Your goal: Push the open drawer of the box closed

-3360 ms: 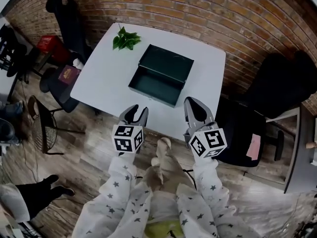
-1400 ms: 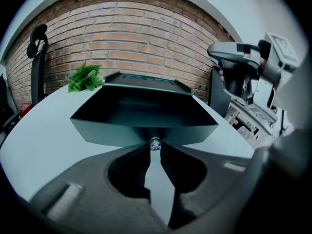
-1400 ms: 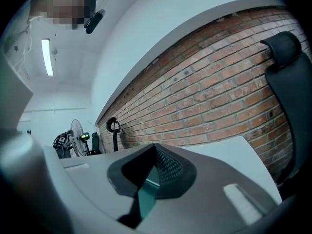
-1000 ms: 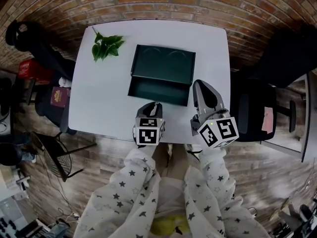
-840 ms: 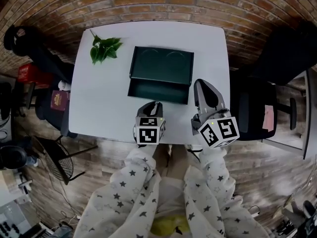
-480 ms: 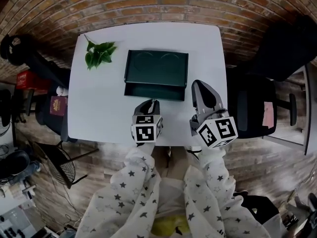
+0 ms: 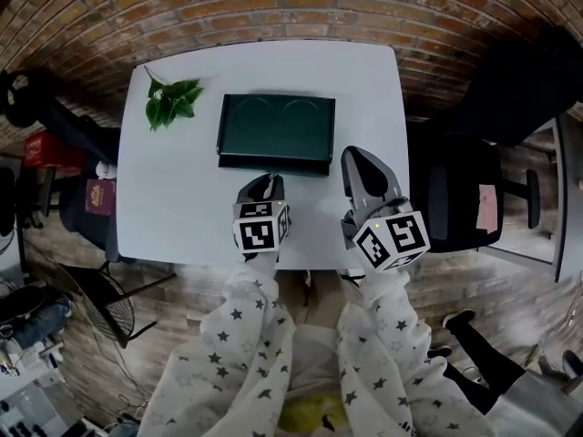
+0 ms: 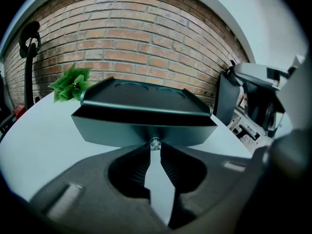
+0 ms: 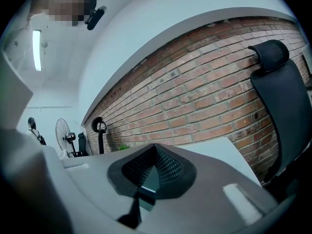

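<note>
White table [image 7: 164, 180], frame centre: we log drawer [image 8: 141, 133] nearly home in box [image 7: 276, 126]. Left gripper [image 7: 264, 180] narrowly parted, apparently pinching knob [image 8: 155, 142]; right gripper [image 9: 154, 149] closed, empty.

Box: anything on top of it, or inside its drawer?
On top of the box: two shallow round recesses, nothing resting there. The drawer is almost shut, so its inside is covered by the box top and the drawer front; contents cannot be seen.
</note>
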